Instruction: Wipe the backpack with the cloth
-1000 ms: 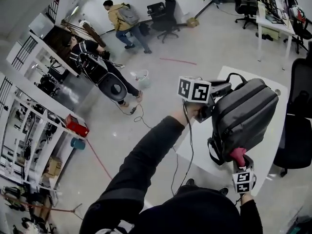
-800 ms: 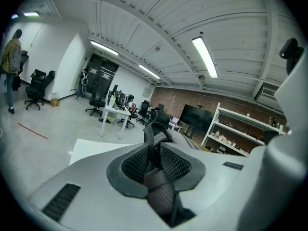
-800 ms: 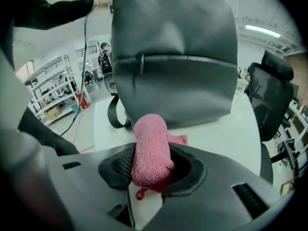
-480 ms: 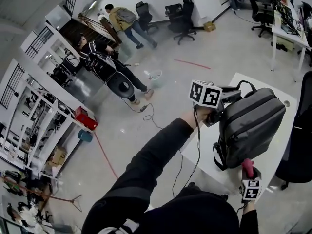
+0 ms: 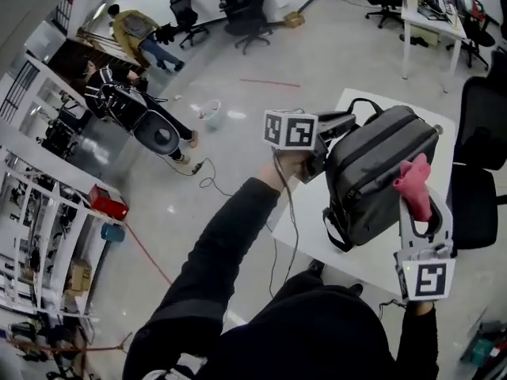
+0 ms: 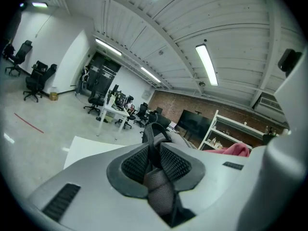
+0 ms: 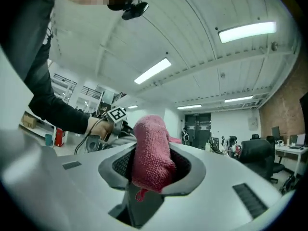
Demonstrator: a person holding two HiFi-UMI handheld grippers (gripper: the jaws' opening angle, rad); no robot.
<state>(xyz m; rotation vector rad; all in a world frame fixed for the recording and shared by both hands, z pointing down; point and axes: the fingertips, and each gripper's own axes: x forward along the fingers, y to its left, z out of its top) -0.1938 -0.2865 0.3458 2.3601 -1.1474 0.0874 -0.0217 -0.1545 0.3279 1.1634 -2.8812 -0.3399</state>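
A grey backpack [image 5: 372, 172] stands on a white table [image 5: 348, 248]. My left gripper [image 5: 329, 137] sits at the backpack's top left. In the left gripper view its jaws [image 6: 156, 177] are shut on the backpack's grey webbing strap [image 6: 159, 189], whose loop [image 6: 153, 131] rises ahead. My right gripper [image 5: 420, 208] is raised at the backpack's right side, shut on a pink cloth [image 5: 415, 184] that sticks up out of the jaws. The right gripper view shows the cloth [image 7: 151, 153] pinched between the pads, with the left gripper's marker cube [image 7: 115, 114] beyond it.
A black office chair [image 5: 483, 157] stands right of the table. On the floor to the left are a cable [image 5: 207, 182], a pale bucket [image 5: 210, 115], a red box [image 5: 107, 203] and shelving [image 5: 40, 212]. People work at the far left [image 5: 135, 30]. A desk [image 5: 432, 14] is at the top right.
My right gripper has risen with the pink cloth from the backpack's lower front to beside its upper right. The left gripper keeps its hold on the strap.
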